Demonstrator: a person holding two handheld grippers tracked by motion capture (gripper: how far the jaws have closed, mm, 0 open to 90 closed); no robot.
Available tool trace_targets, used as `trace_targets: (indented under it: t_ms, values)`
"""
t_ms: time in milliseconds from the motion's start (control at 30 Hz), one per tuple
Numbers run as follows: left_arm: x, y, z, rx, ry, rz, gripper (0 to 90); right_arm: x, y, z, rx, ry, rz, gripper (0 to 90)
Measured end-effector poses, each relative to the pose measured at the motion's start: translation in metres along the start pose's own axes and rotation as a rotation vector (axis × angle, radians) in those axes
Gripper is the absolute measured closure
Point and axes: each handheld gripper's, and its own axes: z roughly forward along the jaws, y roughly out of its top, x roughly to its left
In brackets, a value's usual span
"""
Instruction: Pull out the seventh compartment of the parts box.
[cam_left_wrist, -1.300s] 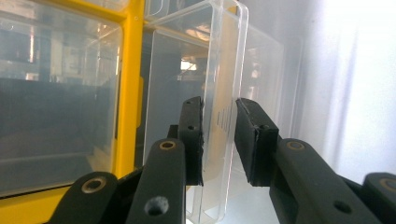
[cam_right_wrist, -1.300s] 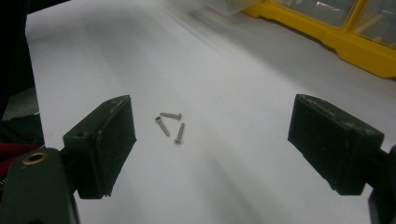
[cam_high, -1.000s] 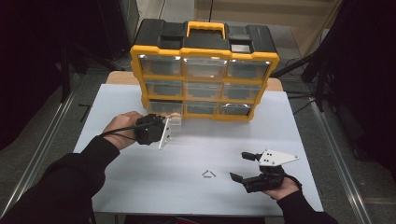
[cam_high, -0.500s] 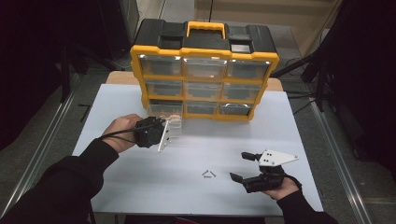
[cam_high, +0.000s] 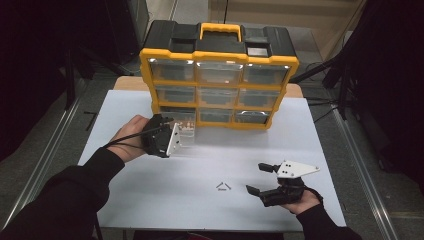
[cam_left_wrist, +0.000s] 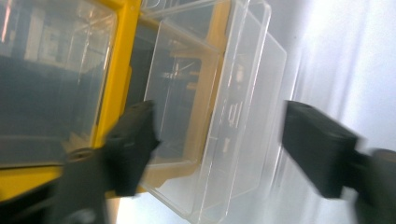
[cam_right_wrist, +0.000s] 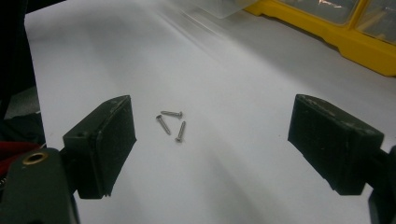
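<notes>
High view: left gripper at clear drawer, pulled partway out of yellow organizer's bottom-left slot; jaws spread either side of drawer front (no pinch). Right gripper rests on white table, jaws wide apart, facing three screws.

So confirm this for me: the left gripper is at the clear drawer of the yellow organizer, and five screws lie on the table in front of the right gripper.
Not five. The right gripper view shows three screws on the white table, ahead of the right gripper with its jaws apart. The rest stands: the left gripper is at the clear drawer of the yellow organizer.
</notes>
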Motion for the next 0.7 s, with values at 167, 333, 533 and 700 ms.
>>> trace_targets:
  t_ms: [167, 333, 533, 700]
  values:
    - [0.0024, -0.0029, 0.001, -0.004, -0.025, -0.044, 7.2, -0.0002, -0.0003, 0.0001, 0.001, -0.001, -0.001, 15.8]
    - [0.0034, -0.0029, -0.0005, -0.032, -0.032, -0.087, 5.2, 0.0, -0.0003, 0.0001, 0.004, -0.002, -0.001, 15.8]
    - [0.0077, -0.0012, -0.0033, -0.062, -0.039, -0.202, 5.2, 0.0, -0.0003, 0.0, 0.007, -0.002, -0.003, 15.8]
    - [0.0107, -0.0013, -0.0063, -0.105, -0.085, -0.311, 5.3, 0.0, -0.0003, 0.0, 0.007, -0.001, -0.004, 15.8]
